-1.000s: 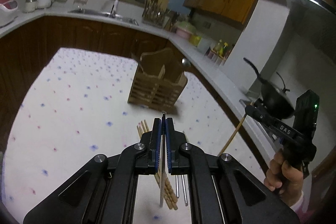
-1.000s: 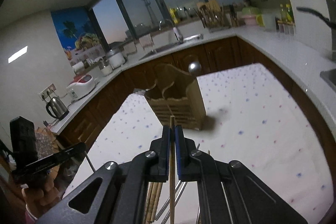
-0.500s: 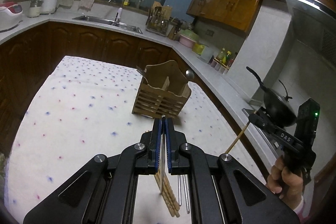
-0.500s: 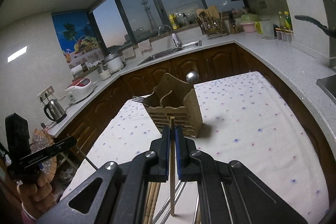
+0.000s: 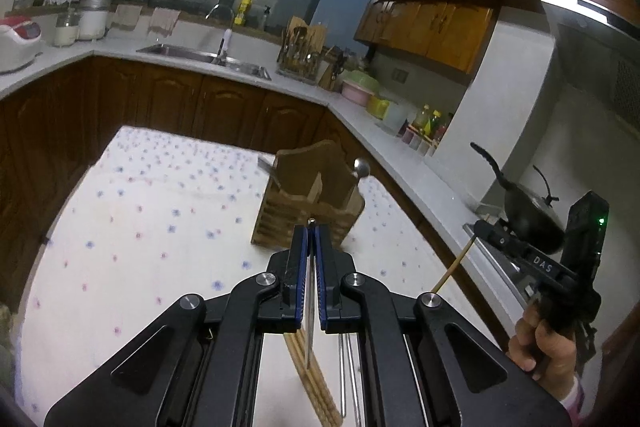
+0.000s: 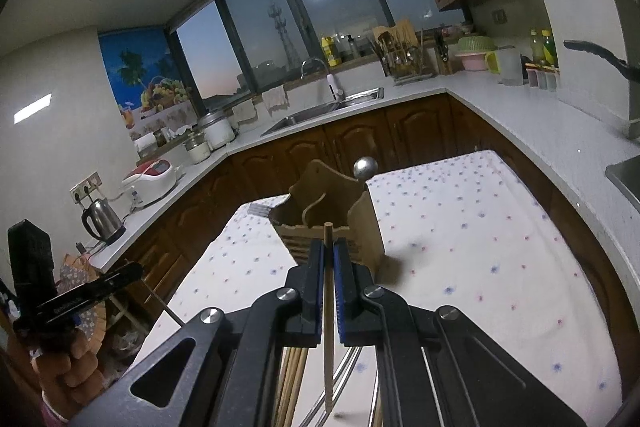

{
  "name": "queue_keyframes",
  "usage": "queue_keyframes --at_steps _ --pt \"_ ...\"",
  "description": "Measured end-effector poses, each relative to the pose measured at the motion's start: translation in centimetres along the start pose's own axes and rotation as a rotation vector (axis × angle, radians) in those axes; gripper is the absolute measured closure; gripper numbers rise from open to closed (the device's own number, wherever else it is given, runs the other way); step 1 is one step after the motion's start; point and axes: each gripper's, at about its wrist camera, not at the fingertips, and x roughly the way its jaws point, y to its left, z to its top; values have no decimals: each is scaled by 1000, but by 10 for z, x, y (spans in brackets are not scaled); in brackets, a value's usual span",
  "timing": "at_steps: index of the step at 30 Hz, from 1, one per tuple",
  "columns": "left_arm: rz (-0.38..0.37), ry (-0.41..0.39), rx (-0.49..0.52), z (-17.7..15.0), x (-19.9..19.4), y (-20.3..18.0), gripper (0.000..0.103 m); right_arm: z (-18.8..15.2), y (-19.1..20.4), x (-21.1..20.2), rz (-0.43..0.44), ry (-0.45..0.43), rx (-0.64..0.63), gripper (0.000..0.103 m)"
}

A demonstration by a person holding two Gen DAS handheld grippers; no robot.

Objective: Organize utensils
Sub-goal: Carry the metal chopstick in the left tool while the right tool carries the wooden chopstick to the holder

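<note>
I've got my left claw [image 5: 311, 239] pinching a metal chopstick [image 5: 309, 327] and my right claw [image 6: 328, 255] pinching a wooden chopstick [image 6: 327, 315], both lifted higher off the surface [image 5: 160, 227] than a second ago. The wooden utensil holder [image 5: 308, 203] stands just ahead of both claws; loose chopsticks [image 5: 316, 383] lie below them.

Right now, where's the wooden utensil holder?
The wooden utensil holder stands upright on the dotted tablecloth, straight ahead of both claws, with a spoon sticking out of its right side.
</note>
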Motion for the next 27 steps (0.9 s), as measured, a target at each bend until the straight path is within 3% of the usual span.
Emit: queue_keyframes --at_steps 4,10,16,21,27 --pt "-1 -56 24 30 5 -6 100 23 1 7 -1 -37 -5 98" --pt "14 -159 47 82 17 -15 100 75 5 19 -9 -162 0 98" --pt "53 -249 53 130 47 -16 100 123 1 52 -24 -251 18 98" --pt "88 -280 15 147 85 -5 100 135 -8 86 -38 -283 28 98" --pt "121 -247 -22 131 145 11 100 120 -17 127 -53 -277 18 98"
